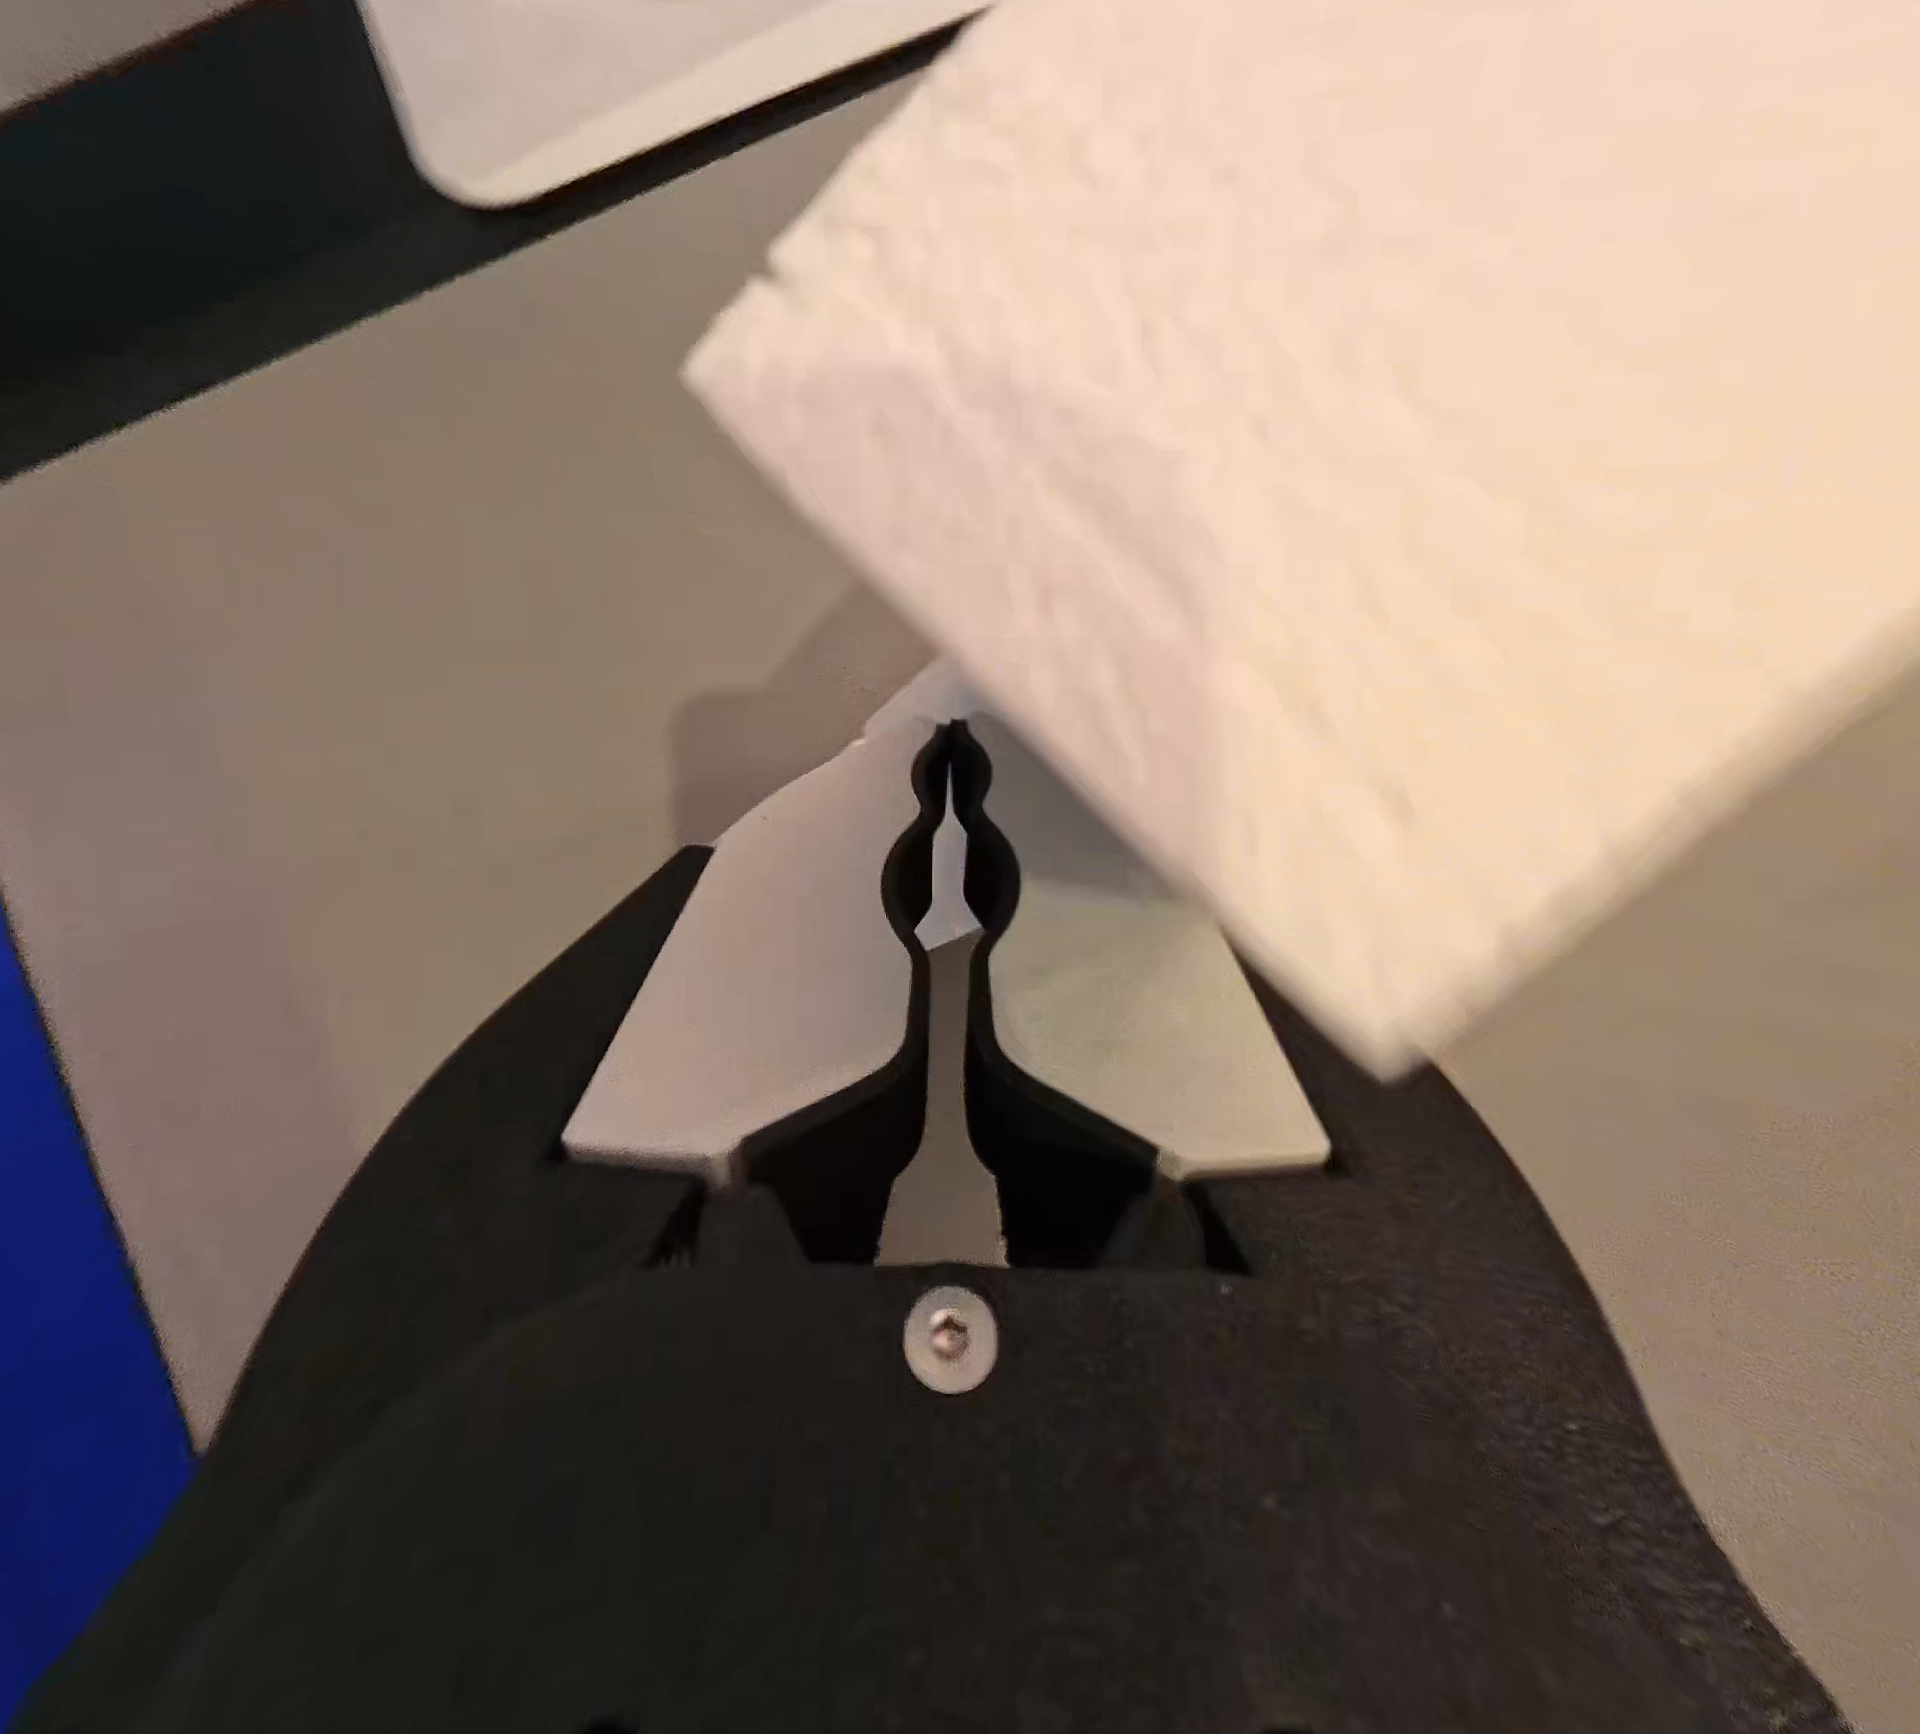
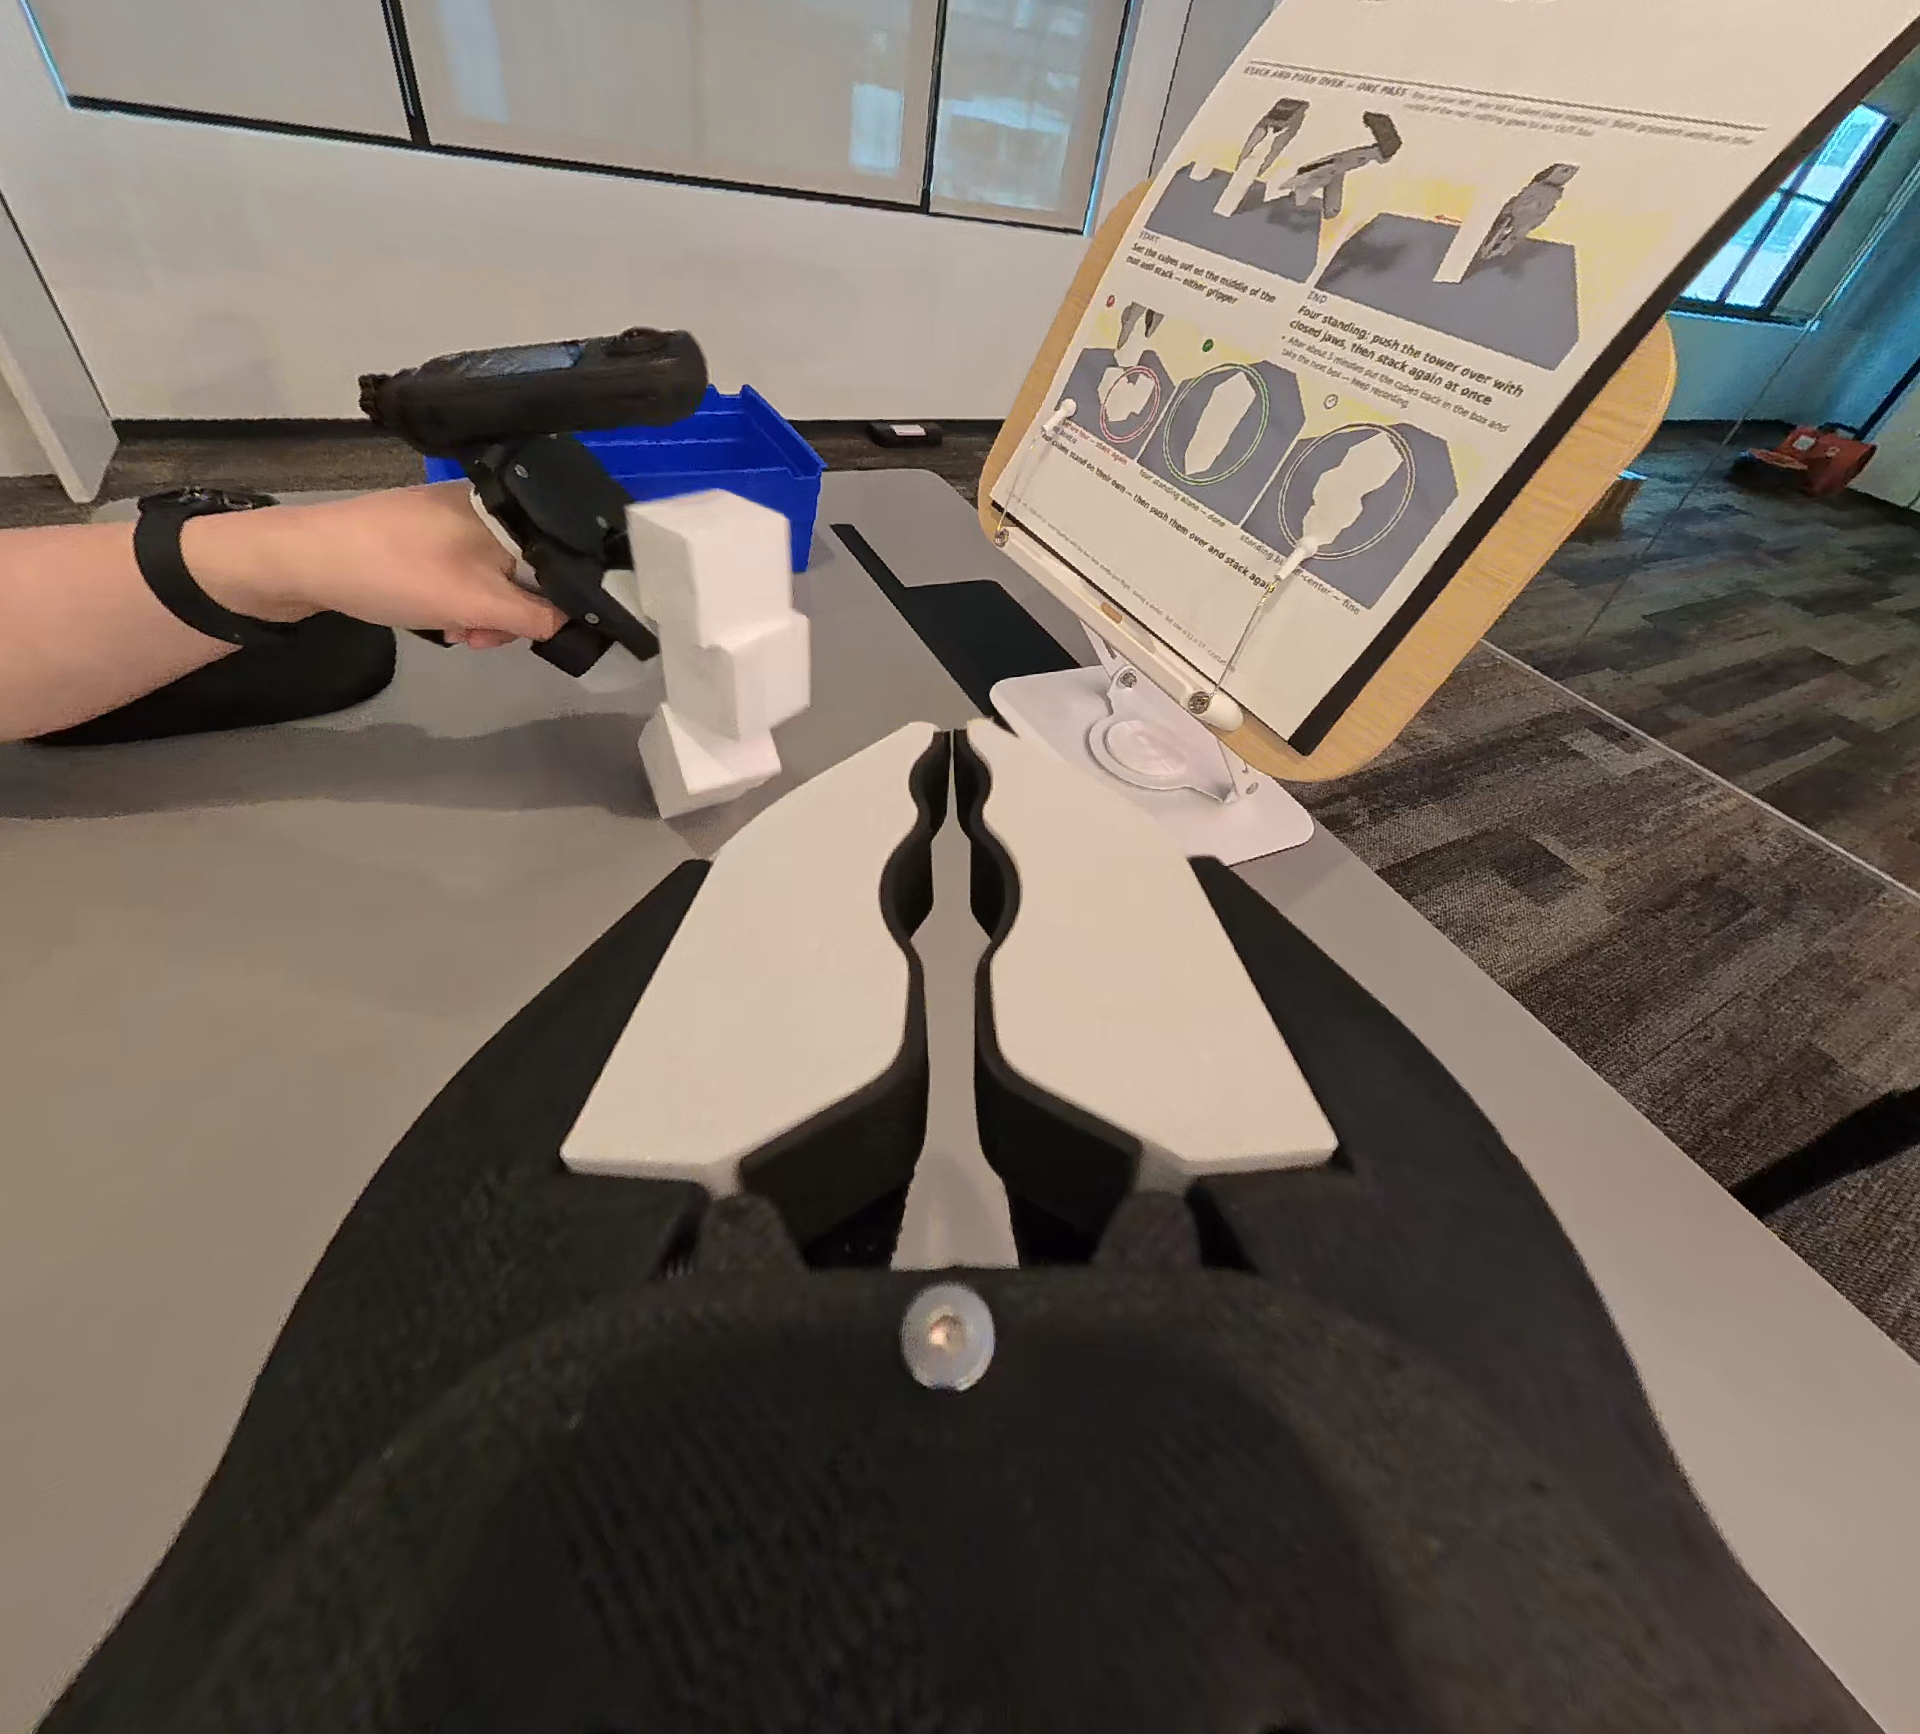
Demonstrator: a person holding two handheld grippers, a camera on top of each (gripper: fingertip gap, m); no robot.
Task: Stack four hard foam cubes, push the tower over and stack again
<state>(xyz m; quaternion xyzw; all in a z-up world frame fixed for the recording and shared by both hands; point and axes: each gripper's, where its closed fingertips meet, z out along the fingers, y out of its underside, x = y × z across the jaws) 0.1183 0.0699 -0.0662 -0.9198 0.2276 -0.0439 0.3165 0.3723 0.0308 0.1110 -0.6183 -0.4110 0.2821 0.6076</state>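
Fingers (image 1: 790,988) of the left gripper (image 1: 954,730) are seen pressed together at the tips, nothing held between them; pale flat plates are backed by black wavy pads. A large white foam cube (image 1: 1320,479), tilted and blurred, is seen close above and to the right of those tips in the left wrist view; its face is finely pitted and its edges are sharp. Contact between tips and cube cannot be judged from that view. A white stand base (image 1: 623,11) with a round boss is seen beyond, on a grey table (image 1: 364,645) with a dark strip. In the right wrist view the right gripper (image 2: 952,737) is also seen closed and empty, low over the table (image 2: 260,957) and apart from the cubes. Only this view shows the whole tower (image 2: 717,645): white blocks are seen stacked crookedly and leaning, the lower block tipped onto an edge; the exact count cannot be read. The left gripper (image 2: 623,583), black and held by a hand (image 2: 416,562) with a dark wristband, is seen against the tower's upper left side. A blue plastic bin (image 2: 717,458) is seen behind it. An instruction sheet (image 2: 1403,282) on a wooden-backed holder is seen standing at the right on the white base (image 2: 1164,759). Glazed wall panels and carpeted floor are seen beyond.
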